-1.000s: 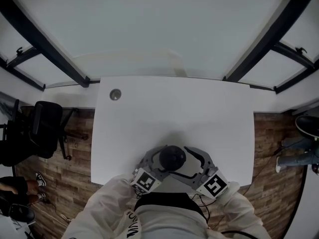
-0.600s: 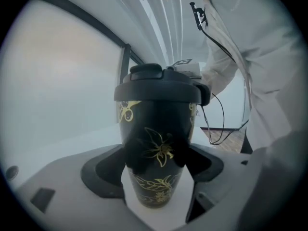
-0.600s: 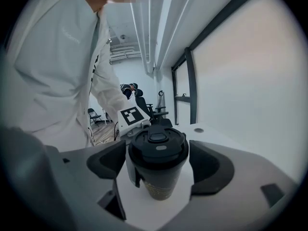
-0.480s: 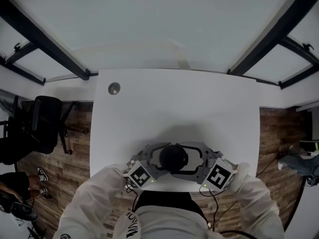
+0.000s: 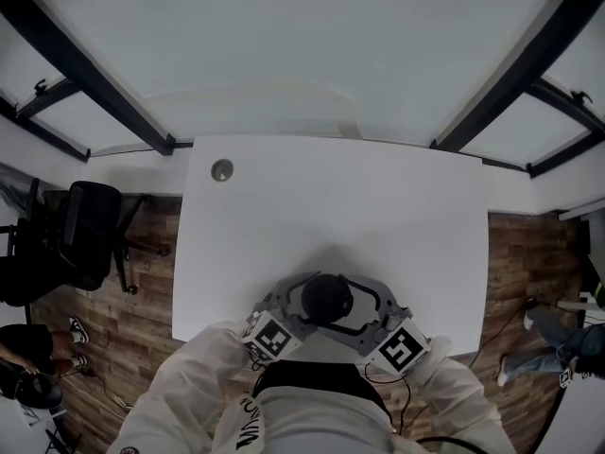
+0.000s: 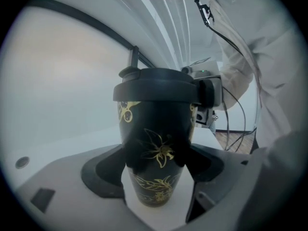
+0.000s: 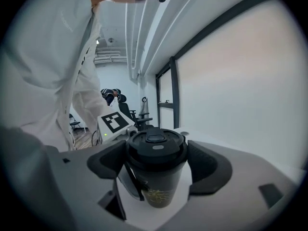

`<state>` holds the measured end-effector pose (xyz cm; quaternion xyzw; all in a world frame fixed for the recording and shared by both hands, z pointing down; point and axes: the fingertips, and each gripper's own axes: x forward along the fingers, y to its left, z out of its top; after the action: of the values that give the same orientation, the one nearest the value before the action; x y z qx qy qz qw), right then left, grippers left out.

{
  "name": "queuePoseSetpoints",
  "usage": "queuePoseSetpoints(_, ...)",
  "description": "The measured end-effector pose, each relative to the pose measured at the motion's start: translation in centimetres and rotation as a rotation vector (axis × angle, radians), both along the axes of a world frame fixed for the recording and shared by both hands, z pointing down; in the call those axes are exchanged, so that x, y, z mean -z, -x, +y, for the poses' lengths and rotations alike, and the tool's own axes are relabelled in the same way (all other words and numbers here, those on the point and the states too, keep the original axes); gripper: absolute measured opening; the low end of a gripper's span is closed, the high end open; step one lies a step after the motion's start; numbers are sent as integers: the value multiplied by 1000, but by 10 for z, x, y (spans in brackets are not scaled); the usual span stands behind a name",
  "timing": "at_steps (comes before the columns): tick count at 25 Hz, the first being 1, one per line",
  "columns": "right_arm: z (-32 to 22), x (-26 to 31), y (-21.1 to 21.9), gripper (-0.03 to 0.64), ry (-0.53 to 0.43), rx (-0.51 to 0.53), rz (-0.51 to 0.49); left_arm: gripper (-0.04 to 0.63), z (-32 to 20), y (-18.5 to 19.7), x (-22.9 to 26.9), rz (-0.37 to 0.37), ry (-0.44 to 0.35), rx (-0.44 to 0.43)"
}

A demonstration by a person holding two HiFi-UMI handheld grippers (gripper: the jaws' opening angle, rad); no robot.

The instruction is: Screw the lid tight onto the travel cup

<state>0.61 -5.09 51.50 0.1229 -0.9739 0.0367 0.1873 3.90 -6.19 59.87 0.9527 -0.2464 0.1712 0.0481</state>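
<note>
From my remote seat I see the left tongs [image 6: 158, 161] pinching the black, gold-flowered travel cup [image 6: 154, 129] around its body and the right tongs [image 7: 157, 154] clamped on its lid [image 7: 156, 146] (both sets spread wide), the cup upright on the white surface [image 5: 331, 206] near its front edge.

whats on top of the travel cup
A black lid sits on the travel cup, clamped at its rim by the right gripper. The lid covers the mouth, so whatever is inside cannot be seen.
</note>
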Motion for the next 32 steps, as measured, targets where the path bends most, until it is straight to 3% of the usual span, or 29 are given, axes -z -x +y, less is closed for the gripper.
queuePoseSetpoints(12, 1, 9, -10, 391, -77, -517, -89, 380, 1, -5, 0, 38, -30, 315)
queuePoseSetpoints(16, 2, 12, -10, 391, -93, -600, -119, 380, 2, -5, 1, 41, -35, 328)
queuePoseSetpoints(23, 6, 14, -18, 391, -29, -563, -171, 380, 4, -7, 2, 40, -8, 271)
queuePoseSetpoints(26, 10, 25, -20, 391, -10, -430, -174, 380, 4, -8, 2, 27, -2, 197)
queuePoseSetpoints(29, 15, 23, -17, 391, 7, -238, -109, 380, 6, -7, 1, 14, 11, 102)
queuePoseSetpoints(32, 11, 19, -17, 391, 0, -117, -55, 380, 9, -3, -1, -14, 23, 7)
